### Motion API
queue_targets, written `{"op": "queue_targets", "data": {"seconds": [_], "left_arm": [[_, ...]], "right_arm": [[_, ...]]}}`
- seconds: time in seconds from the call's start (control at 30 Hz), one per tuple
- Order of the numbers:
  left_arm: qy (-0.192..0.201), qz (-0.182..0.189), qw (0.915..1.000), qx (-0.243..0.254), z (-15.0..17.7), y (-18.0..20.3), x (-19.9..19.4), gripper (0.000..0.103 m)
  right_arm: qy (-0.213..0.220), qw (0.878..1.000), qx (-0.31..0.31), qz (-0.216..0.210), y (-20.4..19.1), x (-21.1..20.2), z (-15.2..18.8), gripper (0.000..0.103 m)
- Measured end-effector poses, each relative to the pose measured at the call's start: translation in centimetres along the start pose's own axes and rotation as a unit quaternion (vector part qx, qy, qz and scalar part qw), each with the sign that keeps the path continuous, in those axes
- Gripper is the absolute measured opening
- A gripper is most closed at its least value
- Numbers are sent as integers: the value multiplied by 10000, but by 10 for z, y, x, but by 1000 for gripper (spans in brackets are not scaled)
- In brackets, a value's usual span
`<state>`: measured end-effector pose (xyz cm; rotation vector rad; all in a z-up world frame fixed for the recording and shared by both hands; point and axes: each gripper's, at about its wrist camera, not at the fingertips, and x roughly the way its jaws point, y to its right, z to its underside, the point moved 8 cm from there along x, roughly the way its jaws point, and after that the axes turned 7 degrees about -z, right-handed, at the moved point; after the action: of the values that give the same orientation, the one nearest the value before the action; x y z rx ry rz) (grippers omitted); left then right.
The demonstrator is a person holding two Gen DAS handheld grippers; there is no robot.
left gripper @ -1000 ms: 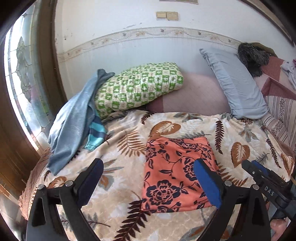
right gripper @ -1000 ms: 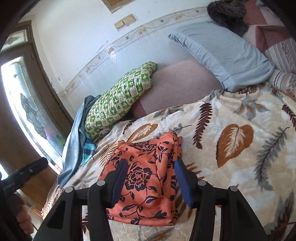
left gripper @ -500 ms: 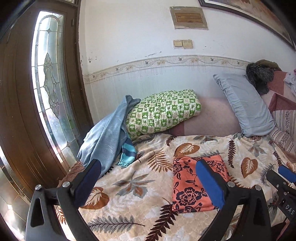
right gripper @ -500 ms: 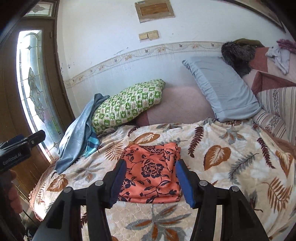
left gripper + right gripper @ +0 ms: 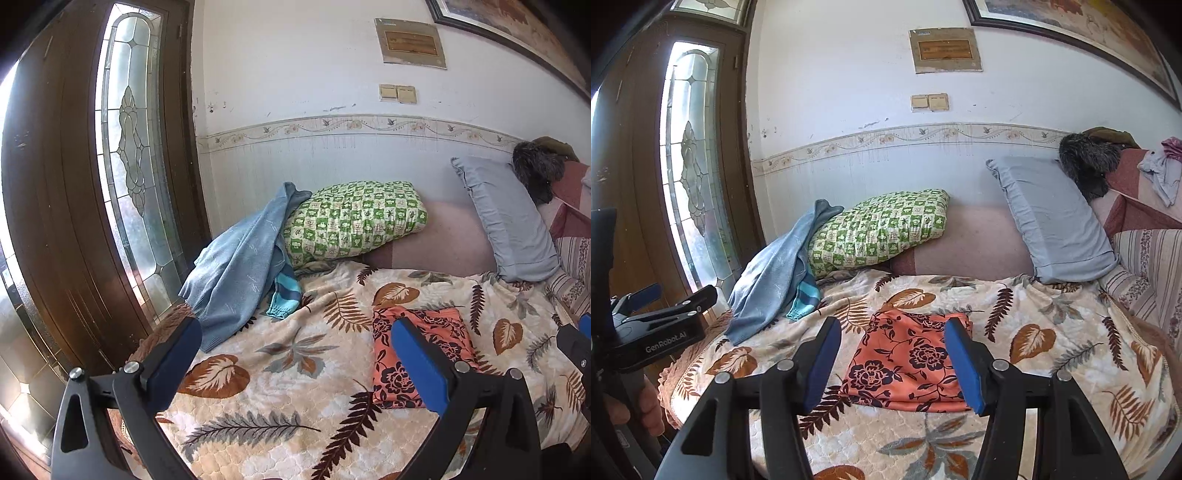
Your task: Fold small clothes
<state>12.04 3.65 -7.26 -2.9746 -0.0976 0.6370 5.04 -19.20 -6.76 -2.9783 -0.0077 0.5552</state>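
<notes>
Right wrist view: folded orange floral cloth [image 5: 908, 363] flat on leaf-print blanket [image 5: 1052, 354] of bed, ahead of right gripper [image 5: 892, 365]; jaws wide apart, empty, above blanket. Left gripper [image 5: 295, 365] jaws spread wide, empty, cloth [image 5: 417, 332] behind right finger. Blue garment [image 5: 236, 277] draped against green checked pillow [image 5: 354, 221]; grey pillow [image 5: 506, 221] further right.

Both grippers [image 5: 295, 354] [image 5: 892, 360] have black frames, blue finger pads [image 5: 962, 365], silver screws; white "GenRobot.AI" lettering [image 5: 666, 338] at the frame's left.
</notes>
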Motion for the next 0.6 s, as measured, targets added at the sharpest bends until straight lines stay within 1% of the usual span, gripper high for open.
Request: {"op": "queue_targets", "data": {"seconds": [0.3, 0.6], "left_arm": [[-35, -89, 9999, -60, 5, -18, -3, 102], [-61, -97, 9999, -30, 6, -18, -3, 102]], "right_arm": [[-131, 9999, -57, -69, -10, 3, 8, 62], [-202, 9998, -48, -43, -6, 7, 13, 62]]}}
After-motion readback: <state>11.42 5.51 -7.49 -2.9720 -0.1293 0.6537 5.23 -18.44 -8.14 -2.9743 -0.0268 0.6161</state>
